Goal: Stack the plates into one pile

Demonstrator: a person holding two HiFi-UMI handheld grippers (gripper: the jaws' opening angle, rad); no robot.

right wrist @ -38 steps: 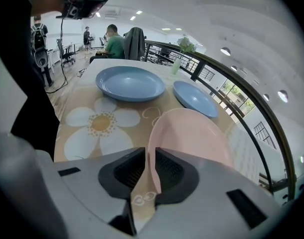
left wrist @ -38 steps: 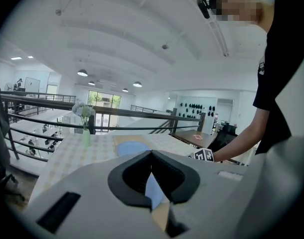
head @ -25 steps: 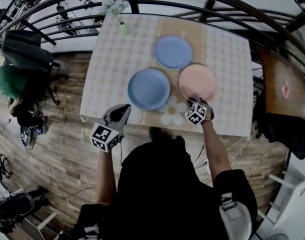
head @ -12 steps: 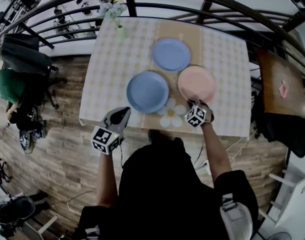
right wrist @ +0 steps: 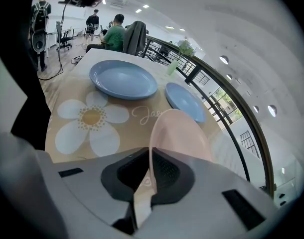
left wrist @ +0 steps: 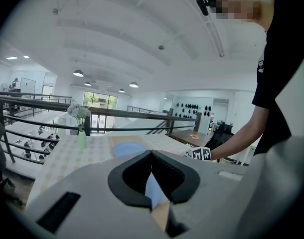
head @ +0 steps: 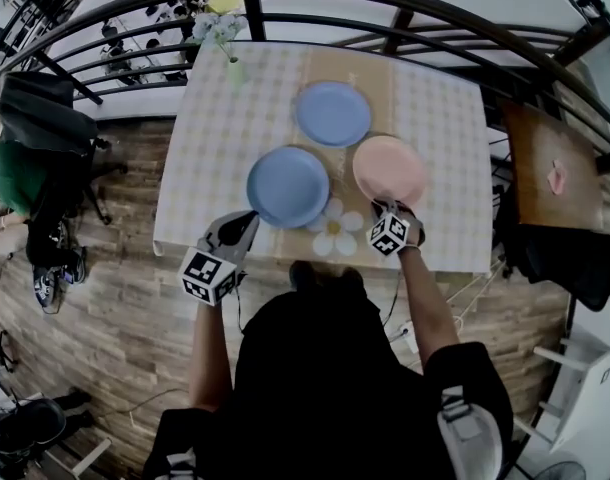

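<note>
Three plates lie on the checked table. The pink plate is at the right, and my right gripper is shut on its near rim. Its jaws have just been closing with the rim between them, and the plate tilts up off the mat. A blue plate sits left of it. A lighter blue plate lies farther back. My left gripper hangs at the table's near left edge, shut and empty.
A tan mat with a white daisy runs down the table's middle. A small green vase with flowers stands at the far left corner. A black railing curves behind the table. A wooden side table stands to the right.
My right gripper has closed on the pink plate's near rim and lifted it slightly. The left gripper has stayed put.
</note>
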